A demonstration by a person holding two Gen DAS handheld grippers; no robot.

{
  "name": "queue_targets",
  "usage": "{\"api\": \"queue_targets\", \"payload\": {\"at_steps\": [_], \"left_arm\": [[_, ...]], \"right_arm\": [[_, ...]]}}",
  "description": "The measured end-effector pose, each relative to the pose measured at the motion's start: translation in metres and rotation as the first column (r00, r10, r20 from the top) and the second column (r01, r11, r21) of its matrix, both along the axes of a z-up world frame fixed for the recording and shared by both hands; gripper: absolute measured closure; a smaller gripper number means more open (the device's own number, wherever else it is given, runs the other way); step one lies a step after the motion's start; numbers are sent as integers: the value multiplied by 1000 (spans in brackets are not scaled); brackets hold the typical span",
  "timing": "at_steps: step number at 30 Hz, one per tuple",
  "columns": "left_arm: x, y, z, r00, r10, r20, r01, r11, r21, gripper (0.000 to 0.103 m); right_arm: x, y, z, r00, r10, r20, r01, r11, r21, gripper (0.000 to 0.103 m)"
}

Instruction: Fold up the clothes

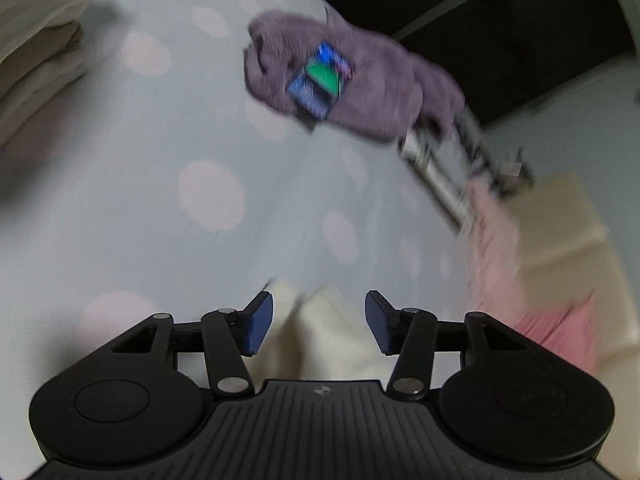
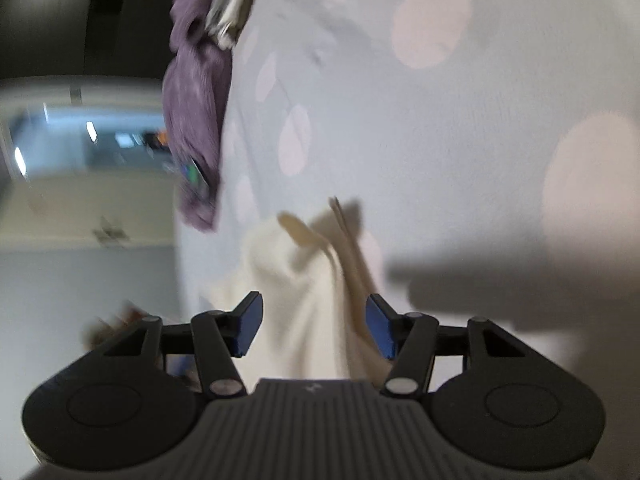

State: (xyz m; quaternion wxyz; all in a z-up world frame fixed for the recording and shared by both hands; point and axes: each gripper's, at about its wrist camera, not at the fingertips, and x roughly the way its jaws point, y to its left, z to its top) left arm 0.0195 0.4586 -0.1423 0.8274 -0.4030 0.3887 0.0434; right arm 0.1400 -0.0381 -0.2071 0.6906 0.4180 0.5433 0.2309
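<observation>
Both claws are wide with nothing pinched: left gripper (image 1: 319, 322) and right gripper (image 2: 314, 326) straddle the cream garment (image 2: 304, 288) at the near edge of the dotted bedsheet (image 1: 168, 152). I'd re-grab two matching corners, then fold evenly.

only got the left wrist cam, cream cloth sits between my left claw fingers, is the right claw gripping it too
observer: No. The right claw is open; the cream cloth lies between its fingers, ungripped.
operator: is the cloth flat over there
observer: No, it is bunched up into a peak, with narrow strips sticking out at the top.
</observation>
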Motion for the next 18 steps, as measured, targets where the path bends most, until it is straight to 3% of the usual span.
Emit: {"api": "queue_targets", "payload": {"at_steps": [7, 14, 16, 18], "left_arm": [[-33, -35, -4, 981, -188, 35, 183, 976, 119, 53], [-56, -51, -20, 961, -277, 25, 269, 947, 176, 48], [-62, -55, -19, 950, -309, 36, 295, 931, 214, 48], [-65, -57, -18, 940, -339, 45, 318, 916, 245, 48]], "right_arm": [[-35, 30, 21, 968, 209, 140, -183, 966, -182, 42], [-61, 67, 21, 904, 388, 181, -307, 882, -358, 43], [-63, 78, 21, 884, 419, 208, -318, 865, -387, 52], [-66, 85, 23, 859, 452, 239, -328, 846, -421, 53]]}}
